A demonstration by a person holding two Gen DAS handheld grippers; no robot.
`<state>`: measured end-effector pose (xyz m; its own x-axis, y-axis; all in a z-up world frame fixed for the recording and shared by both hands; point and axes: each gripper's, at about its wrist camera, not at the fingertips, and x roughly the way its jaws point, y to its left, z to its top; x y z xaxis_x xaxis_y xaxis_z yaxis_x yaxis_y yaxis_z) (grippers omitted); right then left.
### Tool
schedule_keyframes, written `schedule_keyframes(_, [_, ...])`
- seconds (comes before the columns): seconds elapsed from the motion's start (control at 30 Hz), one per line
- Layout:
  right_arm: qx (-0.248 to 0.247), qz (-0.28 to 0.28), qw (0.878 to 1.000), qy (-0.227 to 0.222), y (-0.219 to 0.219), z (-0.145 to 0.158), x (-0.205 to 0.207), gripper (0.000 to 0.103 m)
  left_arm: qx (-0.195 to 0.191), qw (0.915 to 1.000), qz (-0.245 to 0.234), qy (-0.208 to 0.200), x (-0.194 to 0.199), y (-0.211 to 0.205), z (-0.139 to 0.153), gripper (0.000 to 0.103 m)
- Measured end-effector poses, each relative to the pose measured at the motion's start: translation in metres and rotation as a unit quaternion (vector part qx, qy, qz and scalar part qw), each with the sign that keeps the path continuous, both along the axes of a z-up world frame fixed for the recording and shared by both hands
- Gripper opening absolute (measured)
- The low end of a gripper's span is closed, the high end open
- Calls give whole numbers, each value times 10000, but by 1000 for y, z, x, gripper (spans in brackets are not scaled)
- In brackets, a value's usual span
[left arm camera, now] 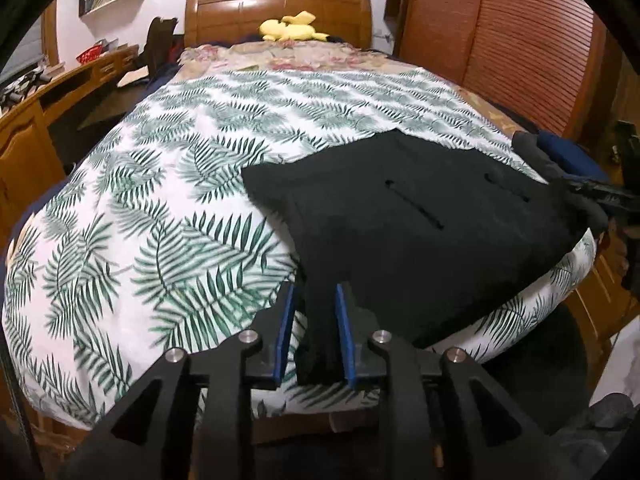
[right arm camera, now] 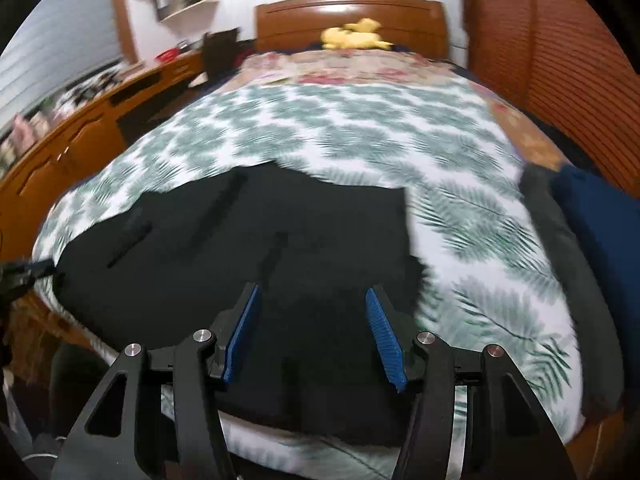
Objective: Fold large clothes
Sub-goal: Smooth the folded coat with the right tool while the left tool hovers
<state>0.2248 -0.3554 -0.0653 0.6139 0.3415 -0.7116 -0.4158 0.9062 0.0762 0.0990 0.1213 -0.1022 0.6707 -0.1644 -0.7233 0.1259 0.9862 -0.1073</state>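
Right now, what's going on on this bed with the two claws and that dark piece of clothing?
A person with a claw in each hand is folding a large black garment spread on the leaf-print bedsheet near the foot of the bed. The left claw is closed on a strip of the garment's near edge. The right claw is open, above the fabric, gripping nothing. A grey and navy clothes pile lies to the right.

motion blur smears the right wrist view; the black garment point(right arm camera: 248, 280) covers the bed's near edge.
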Motion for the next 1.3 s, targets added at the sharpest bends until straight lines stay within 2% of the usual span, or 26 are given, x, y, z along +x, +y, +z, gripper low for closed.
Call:
schedule_keyframes(0.2, [90, 650, 9977, 160, 90, -19, 10, 56, 153, 9995, -146, -252, 11, 9, 15, 23])
schedule_keyframes(0.33, [-19, 1097, 9935, 289, 147, -33, 12, 56, 156, 9993, -152, -314, 19, 17, 20, 23])
schedule_keyframes(0.5, [-211, 1479, 9876, 488, 196, -57, 12, 56, 136, 9994, -184, -245, 29, 25, 20, 24])
schedule_keyframes(0.6, [-397, 1398, 9874, 633, 208, -77, 17, 56, 207, 9993, -267, -178, 34, 26, 19, 24])
schedule_keyframes(0.73, [-166, 1262, 9895, 685, 202, -92, 20, 56, 276, 9987, -410, -121, 39, 19, 14, 24])
schedule_keyframes(0.93, [-109, 971, 9934, 597, 176, -72, 6, 56, 277, 9980, -546, -186, 37, -4, 16, 25])
schedule_keyframes(1.13, [-161, 584, 9978, 285, 107, -40, -7, 56, 157, 9980, -580, -181, 35, -31, 16, 25])
schedule_keyframes(1.3, [-232, 15, 9996, 128, 30, -23, -5, 56, 234, 9970, -734, -78, 40, -69, 13, 25])
